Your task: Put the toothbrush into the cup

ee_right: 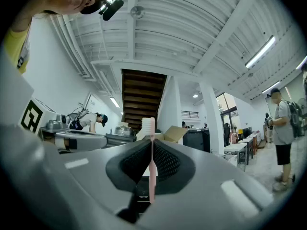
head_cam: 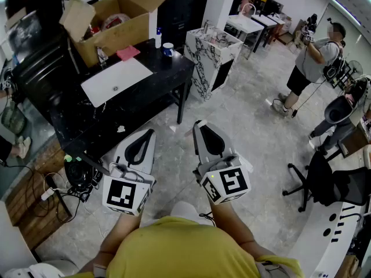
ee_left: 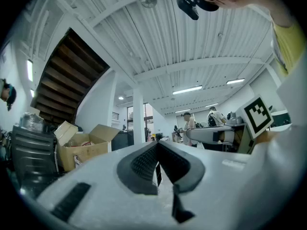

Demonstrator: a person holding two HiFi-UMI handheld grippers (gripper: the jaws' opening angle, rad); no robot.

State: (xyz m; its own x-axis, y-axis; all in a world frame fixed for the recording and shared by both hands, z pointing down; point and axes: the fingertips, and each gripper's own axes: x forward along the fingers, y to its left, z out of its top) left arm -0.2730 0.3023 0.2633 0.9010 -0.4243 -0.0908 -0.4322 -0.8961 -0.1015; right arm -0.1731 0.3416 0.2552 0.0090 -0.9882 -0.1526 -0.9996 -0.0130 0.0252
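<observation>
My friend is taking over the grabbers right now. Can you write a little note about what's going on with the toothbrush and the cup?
Right gripper: shut on the pink toothbrush, bristle end poking out past the jaw tips.
Left gripper: shut, empty.
Cup: what looks like it stands on the black table, at its far side. Both grippers are over the floor, short of the table.
Done: toothbrush is in the grip.
Left: carry it to the cup and put it in.
</observation>
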